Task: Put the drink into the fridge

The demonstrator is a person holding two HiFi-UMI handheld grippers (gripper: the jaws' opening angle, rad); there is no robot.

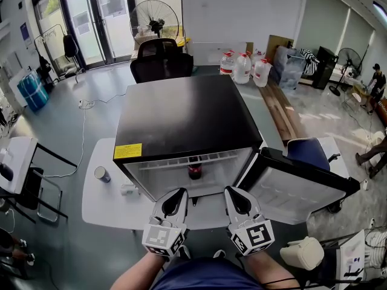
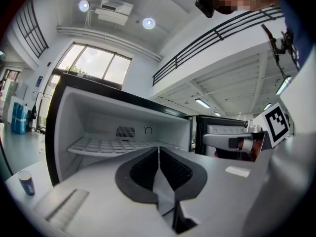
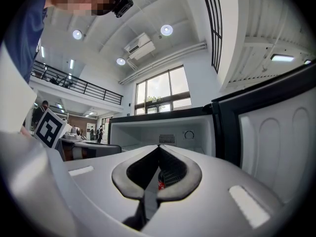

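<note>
The dark cola bottle with a red label (image 1: 195, 169) stands upright inside the black mini fridge (image 1: 181, 116), right at the front of the opening. The fridge's door (image 1: 296, 189) hangs wide to the right of it, giving access. The left gripper (image 1: 177, 193) and right gripper (image 1: 234, 192) hover before the fridge, jaws pressed together and empty, so the drink looks delivered. The print on the yellow sticker (image 1: 127, 151) on the fridge top and on the bottle label is too small to read.

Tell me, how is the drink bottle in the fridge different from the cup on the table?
The soda bottle stands inside the open mini fridge; the paper cup stands outside it on the white table, off to the left. The soda bottle is dark with a red label; the paper cup has a pale rim and an open top. Both stand upright.
</note>
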